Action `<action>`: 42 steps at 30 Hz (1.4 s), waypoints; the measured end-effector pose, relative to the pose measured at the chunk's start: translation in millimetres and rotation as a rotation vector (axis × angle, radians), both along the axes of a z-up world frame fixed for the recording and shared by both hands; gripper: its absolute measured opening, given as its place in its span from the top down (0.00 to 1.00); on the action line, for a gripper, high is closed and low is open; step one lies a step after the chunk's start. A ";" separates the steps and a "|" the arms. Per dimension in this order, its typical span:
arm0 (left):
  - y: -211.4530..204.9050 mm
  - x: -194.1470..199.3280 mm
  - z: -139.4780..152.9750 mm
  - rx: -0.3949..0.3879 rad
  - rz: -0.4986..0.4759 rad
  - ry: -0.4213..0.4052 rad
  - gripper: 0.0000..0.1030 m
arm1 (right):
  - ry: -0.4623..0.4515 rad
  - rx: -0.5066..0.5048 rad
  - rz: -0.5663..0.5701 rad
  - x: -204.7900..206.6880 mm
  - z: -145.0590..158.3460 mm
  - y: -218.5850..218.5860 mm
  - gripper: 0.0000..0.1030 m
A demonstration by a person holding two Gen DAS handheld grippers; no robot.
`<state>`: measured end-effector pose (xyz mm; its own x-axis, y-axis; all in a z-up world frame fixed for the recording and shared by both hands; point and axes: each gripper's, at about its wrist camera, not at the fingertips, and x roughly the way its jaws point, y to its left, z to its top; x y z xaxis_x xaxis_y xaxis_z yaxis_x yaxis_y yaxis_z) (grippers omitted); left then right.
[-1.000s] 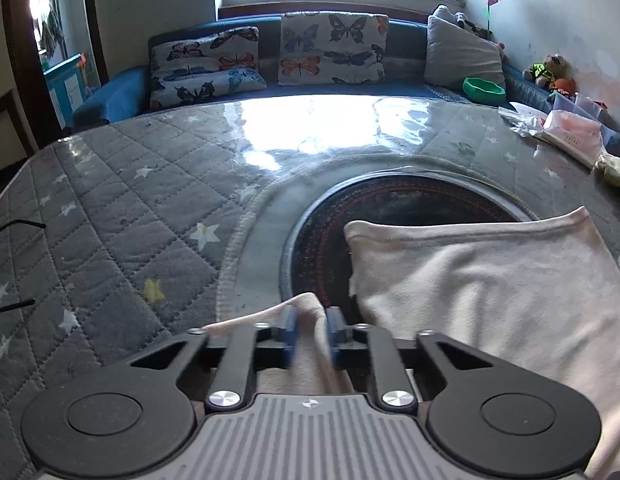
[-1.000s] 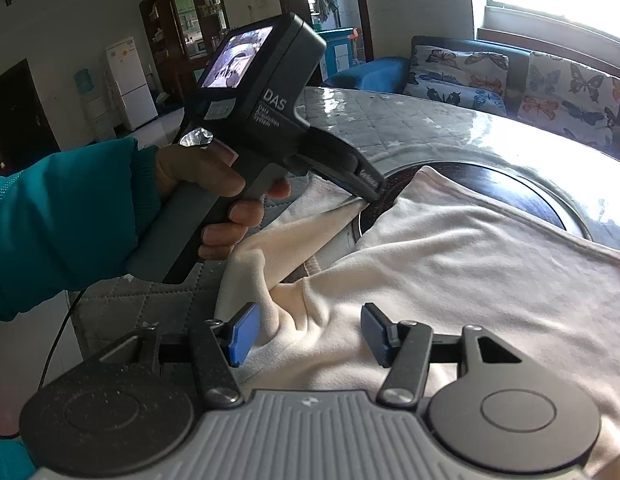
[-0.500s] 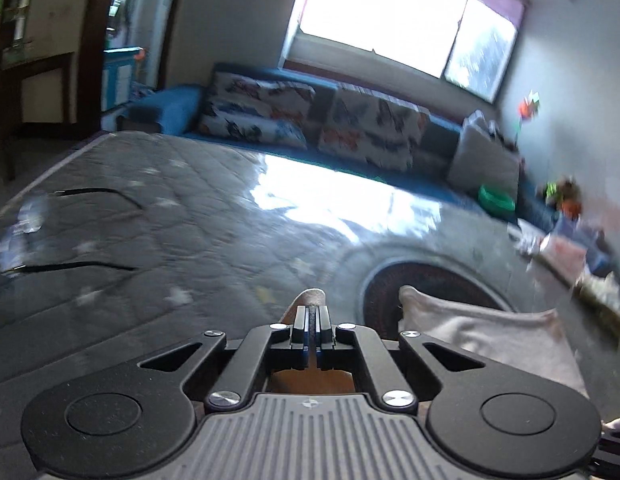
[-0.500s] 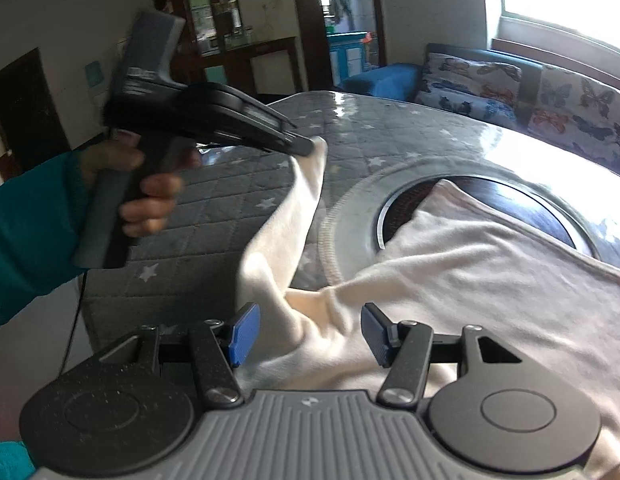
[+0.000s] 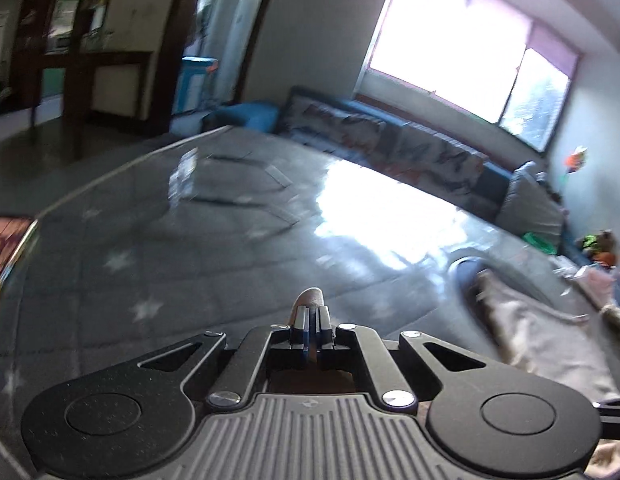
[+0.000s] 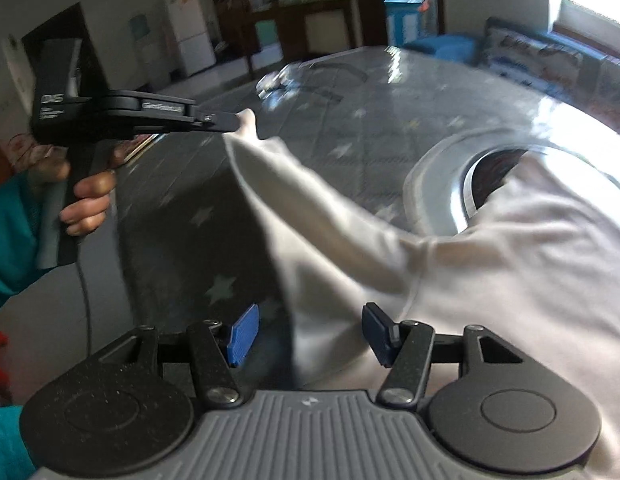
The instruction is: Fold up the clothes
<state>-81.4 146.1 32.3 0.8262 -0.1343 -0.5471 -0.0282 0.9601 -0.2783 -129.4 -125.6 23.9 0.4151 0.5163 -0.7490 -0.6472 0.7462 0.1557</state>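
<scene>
A cream long-sleeved garment point(image 6: 530, 264) lies on the grey star-quilted table point(image 6: 374, 128). My left gripper point(image 5: 311, 318) is shut on the sleeve cuff point(image 5: 308, 298), which pokes out past its tips. In the right wrist view that left gripper point(image 6: 225, 120) holds the sleeve point(image 6: 310, 212) stretched out to the left, above the table. My right gripper point(image 6: 310, 334) is open, with its blue pads on either side of the garment's near edge by the armpit. The garment body also shows in the left wrist view point(image 5: 542, 332).
A dark round inset point(image 6: 494, 172) sits in the table under the garment. A blue sofa with butterfly cushions point(image 5: 390, 140) runs behind the table under a window. Toys and bags point(image 5: 598, 248) lie at the far right. The table edge point(image 5: 17, 248) is at the left.
My left gripper has closed on the sleeve cuff, lifted it and pulled it out to the left, stretching the sleeve straight. The right gripper has stayed open over the garment's near edge.
</scene>
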 end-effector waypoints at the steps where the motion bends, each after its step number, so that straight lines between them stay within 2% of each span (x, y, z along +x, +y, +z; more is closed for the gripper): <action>1: 2.7 -1.0 -1.8 0.002 0.011 0.007 0.97 | 0.002 -0.005 0.012 -2.6 -1.8 2.7 0.43; 5: 12.2 -8.2 -3.1 0.012 0.049 0.017 0.96 | 0.000 0.011 0.047 -9.3 3.5 3.0 0.43; 9: 27.2 -8.6 -5.3 0.038 0.109 0.056 0.96 | -0.031 0.039 -0.006 -5.8 13.2 -7.5 0.43; 12: 25.5 -5.5 2.9 0.037 0.088 0.054 0.94 | -0.035 0.022 -0.060 1.9 13.4 -15.2 0.43; 15: 3.8 5.7 13.1 0.066 0.003 0.042 0.84 | -0.011 -0.001 -0.085 7.3 9.1 -20.8 0.43; 17: -10.6 19.0 11.6 0.101 -0.024 0.051 0.68 | -0.005 -0.008 -0.085 7.1 6.8 -20.9 0.43; 18: -16.6 27.5 9.5 0.114 -0.039 0.060 0.67 | -0.005 -0.009 -0.083 6.1 6.1 -21.0 0.43; 22: -31.8 59.5 -4.8 0.135 -0.088 0.118 0.66 | -0.014 -0.016 -0.079 2.3 6.1 -22.7 0.43; 24: -41.3 67.0 -10.8 0.185 -0.105 0.127 0.68 | -0.019 -0.017 -0.083 1.7 7.2 -25.4 0.42; 27: -50.8 72.6 -20.0 0.309 -0.101 0.112 0.73 | -0.022 -0.011 -0.104 3.2 8.8 -30.5 0.42; 31: -49.9 80.7 -22.8 0.358 -0.072 0.107 0.73 | 0.005 -0.009 -0.115 7.9 2.3 -29.9 0.41; 33: -47.1 85.2 -21.3 0.361 -0.055 0.126 0.69 | -0.007 -0.019 -0.101 5.2 -0.7 -25.7 0.39; 35: -45.3 87.5 -18.0 0.366 -0.030 0.150 0.57 | -0.013 -0.008 -0.078 1.6 1.4 -25.1 0.39; 38: -48.4 83.8 -4.4 0.340 -0.024 0.145 0.57 | -0.023 0.019 -0.087 -1.5 7.6 -33.6 0.39; 42: -75.0 82.2 20.1 0.303 -0.106 0.074 0.56 | -0.041 0.046 -0.153 -0.7 17.7 -56.8 0.39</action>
<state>0.8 71.1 52.4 0.7729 -0.0395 -0.6333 0.0671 0.9976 0.0196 -130.1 -182.4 41.6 0.5209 0.4781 -0.7072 -0.5332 0.8292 0.1679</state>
